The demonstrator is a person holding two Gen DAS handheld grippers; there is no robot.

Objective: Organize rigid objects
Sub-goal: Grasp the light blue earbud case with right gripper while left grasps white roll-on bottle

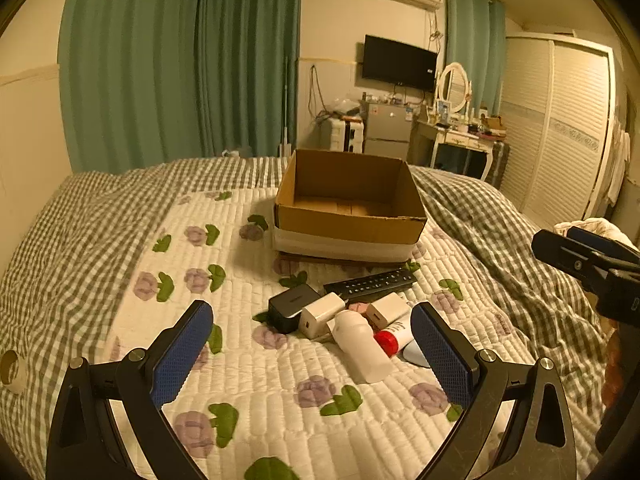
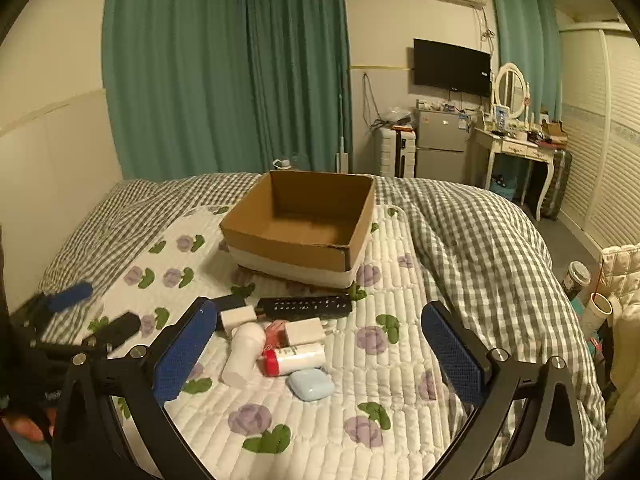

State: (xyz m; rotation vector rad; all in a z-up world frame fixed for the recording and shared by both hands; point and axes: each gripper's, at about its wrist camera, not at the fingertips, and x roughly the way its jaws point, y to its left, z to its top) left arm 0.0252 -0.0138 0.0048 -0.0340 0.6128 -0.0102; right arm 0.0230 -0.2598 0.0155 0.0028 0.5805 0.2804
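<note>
An open, empty cardboard box (image 1: 349,216) (image 2: 300,232) stands on the quilted bed. In front of it lies a cluster: a black remote (image 1: 370,282) (image 2: 305,306), a black charger (image 1: 291,306), two white chargers (image 1: 322,314) (image 2: 304,330), a white bottle (image 1: 360,345) (image 2: 244,354), a red-capped tube (image 1: 394,338) (image 2: 294,358) and a light blue case (image 2: 311,385). My left gripper (image 1: 312,356) is open and empty, just short of the cluster. My right gripper (image 2: 320,356) is open and empty, above the cluster's near side.
The floral quilt (image 1: 248,380) lies over a checked duvet (image 2: 472,240). The right gripper shows at the left view's right edge (image 1: 592,260); the left gripper shows at the right view's left edge (image 2: 80,320). Cups and bags stand beside the bed (image 2: 580,280).
</note>
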